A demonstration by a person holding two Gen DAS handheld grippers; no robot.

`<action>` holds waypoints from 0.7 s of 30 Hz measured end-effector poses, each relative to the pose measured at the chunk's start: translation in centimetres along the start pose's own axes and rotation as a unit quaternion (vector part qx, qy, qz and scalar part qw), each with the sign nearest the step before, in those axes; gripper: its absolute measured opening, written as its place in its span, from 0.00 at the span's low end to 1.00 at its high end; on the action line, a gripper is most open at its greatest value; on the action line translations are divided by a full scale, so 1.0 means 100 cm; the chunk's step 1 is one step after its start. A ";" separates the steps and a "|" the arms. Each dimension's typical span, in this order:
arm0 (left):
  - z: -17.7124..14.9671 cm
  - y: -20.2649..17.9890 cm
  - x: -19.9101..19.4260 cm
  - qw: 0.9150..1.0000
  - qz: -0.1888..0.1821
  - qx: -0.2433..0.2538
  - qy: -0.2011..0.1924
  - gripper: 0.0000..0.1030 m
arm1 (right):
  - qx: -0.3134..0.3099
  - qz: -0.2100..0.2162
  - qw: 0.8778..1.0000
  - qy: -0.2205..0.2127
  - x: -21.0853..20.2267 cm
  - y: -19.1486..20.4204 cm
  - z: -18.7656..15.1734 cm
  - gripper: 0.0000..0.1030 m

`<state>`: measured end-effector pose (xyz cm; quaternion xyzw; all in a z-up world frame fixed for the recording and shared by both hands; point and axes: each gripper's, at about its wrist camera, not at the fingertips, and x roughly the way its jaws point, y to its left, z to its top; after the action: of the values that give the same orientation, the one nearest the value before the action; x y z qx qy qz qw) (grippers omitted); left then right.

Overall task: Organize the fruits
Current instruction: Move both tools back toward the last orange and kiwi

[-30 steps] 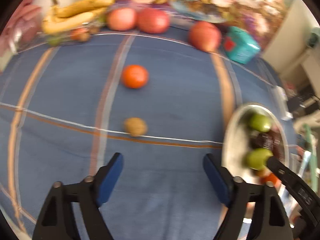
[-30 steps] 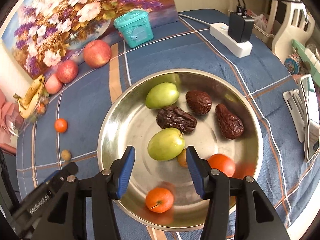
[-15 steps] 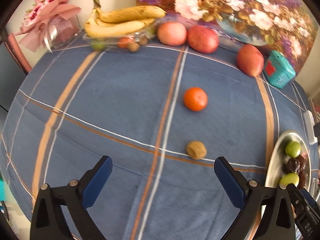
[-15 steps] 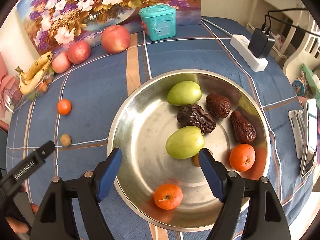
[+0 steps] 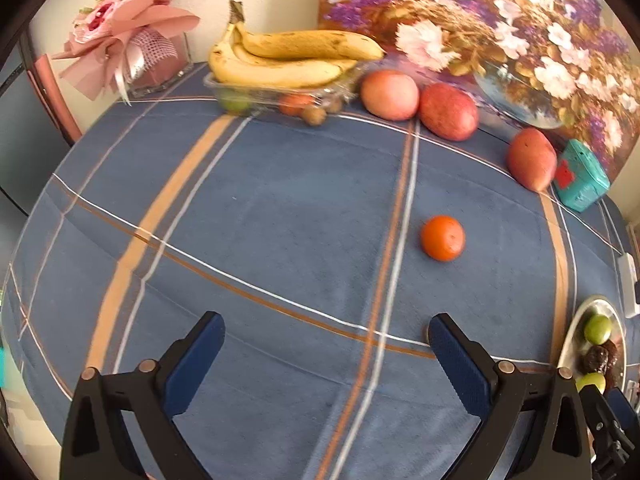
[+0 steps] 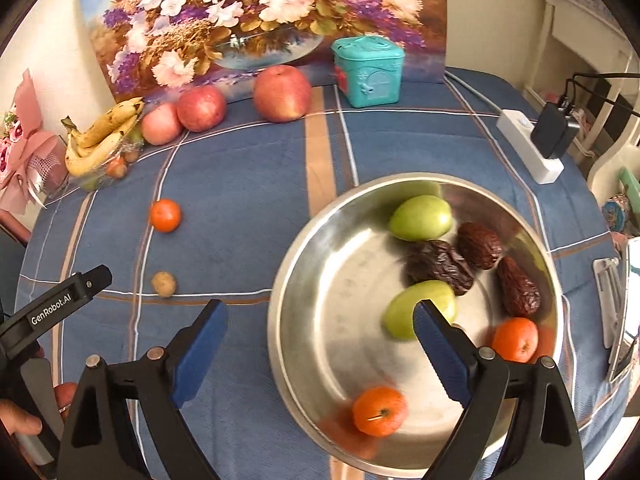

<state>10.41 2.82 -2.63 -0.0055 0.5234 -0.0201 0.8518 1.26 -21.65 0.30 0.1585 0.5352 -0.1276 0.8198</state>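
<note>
A steel bowl (image 6: 348, 272) holds two green fruits (image 6: 420, 218), several dark dates (image 6: 440, 266) and two small oranges (image 6: 379, 410). My right gripper (image 6: 320, 316) hangs over the bowl's left rim. Its jaws are opening and nothing sits between the pads. A loose orange (image 5: 443, 238) lies on the blue cloth ahead and right of my left gripper (image 5: 324, 332), which stands wide open and empty. A small brown fruit (image 6: 163, 284) rests on the cloth below that orange (image 6: 165, 215). In the left wrist view my right finger hides it.
Bananas (image 5: 280, 60) on a clear tray, three apples (image 5: 448, 112) and a teal box (image 5: 582, 180) line the back, before a flower painting. A pink bouquet (image 5: 124, 40) stands back left. A power strip (image 6: 528, 148) lies back right.
Both grippers' jaws have spread wider. The left view has swung leftward, so the orange sits further right and the brown fruit is behind a finger. The right gripper has shifted left off the bowl's middle.
</note>
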 end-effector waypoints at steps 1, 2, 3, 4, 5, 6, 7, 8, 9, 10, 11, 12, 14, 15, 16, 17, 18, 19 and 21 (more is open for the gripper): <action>0.001 0.002 0.000 1.000 0.002 -0.001 -0.001 1.00 | 0.000 0.001 1.000 0.001 0.000 0.002 -0.001 0.91; 0.002 0.004 -0.001 1.000 0.003 -0.002 -0.001 1.00 | 0.001 0.003 1.000 0.002 0.000 0.003 0.000 0.91; 0.003 0.006 -0.002 1.000 0.004 -0.003 -0.002 1.00 | -0.001 0.007 1.000 0.002 -0.001 0.004 -0.001 0.91; 0.004 0.007 -0.003 1.000 0.004 -0.003 -0.004 1.00 | -0.004 0.009 1.000 0.001 -0.001 0.006 0.000 0.91; 0.005 0.008 -0.004 1.000 0.005 -0.002 -0.007 1.00 | -0.012 0.006 1.000 -0.003 -0.002 0.009 0.000 0.91; 0.006 0.008 -0.006 1.000 0.009 0.003 -0.012 1.00 | -0.018 0.001 1.000 -0.007 -0.003 0.011 0.000 0.91; 0.008 0.007 -0.006 1.000 0.014 0.008 -0.016 1.00 | -0.025 -0.003 1.000 -0.010 -0.003 0.014 0.001 0.91; 0.009 0.007 -0.006 1.000 0.017 0.011 -0.019 1.00 | -0.027 -0.003 1.000 -0.014 -0.003 0.016 0.002 0.91; 0.011 0.007 -0.006 0.999 0.022 0.013 -0.022 1.00 | -0.025 0.002 1.000 -0.015 -0.003 0.017 0.004 0.91; 0.013 0.007 -0.006 0.999 0.025 0.014 -0.024 1.00 | -0.021 0.008 1.000 -0.015 -0.002 0.018 0.005 0.91; 0.013 0.008 -0.005 0.999 0.028 0.014 -0.025 1.00 | -0.016 0.015 1.000 -0.015 -0.001 0.018 0.008 0.91; 0.015 0.010 -0.005 0.999 0.029 0.011 -0.025 1.00 | -0.012 0.018 1.000 -0.016 0.000 0.019 0.010 0.91; 0.018 0.013 -0.002 1.000 0.022 0.004 -0.021 1.00 | -0.009 0.022 1.000 -0.019 0.002 0.023 0.016 0.91; 0.020 0.014 0.000 1.000 0.020 0.000 -0.020 1.00 | -0.009 0.023 0.999 -0.021 0.002 0.025 0.017 0.91; 0.020 0.015 0.000 1.000 0.019 -0.002 -0.019 1.00 | -0.011 0.027 0.999 -0.024 0.002 0.029 0.020 0.91; 0.022 0.016 0.001 1.000 0.020 -0.003 -0.019 1.00 | -0.013 0.031 0.999 -0.027 0.002 0.032 0.022 0.91; 0.022 0.016 0.002 1.000 0.020 -0.002 -0.019 1.00 | -0.015 0.034 0.999 -0.030 0.001 0.035 0.023 0.91; 0.023 0.016 0.002 1.000 0.021 0.000 -0.020 1.00 | -0.018 0.035 0.999 -0.033 0.000 0.039 0.024 0.91; 0.026 0.016 0.003 0.999 0.024 0.008 -0.022 1.00 | -0.025 0.029 0.998 -0.040 -0.001 0.046 0.028 0.91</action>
<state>12.87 4.34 -1.78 0.0135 0.5047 -0.0036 0.8632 5.27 -18.53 2.02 0.1477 0.5007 -0.0966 0.8474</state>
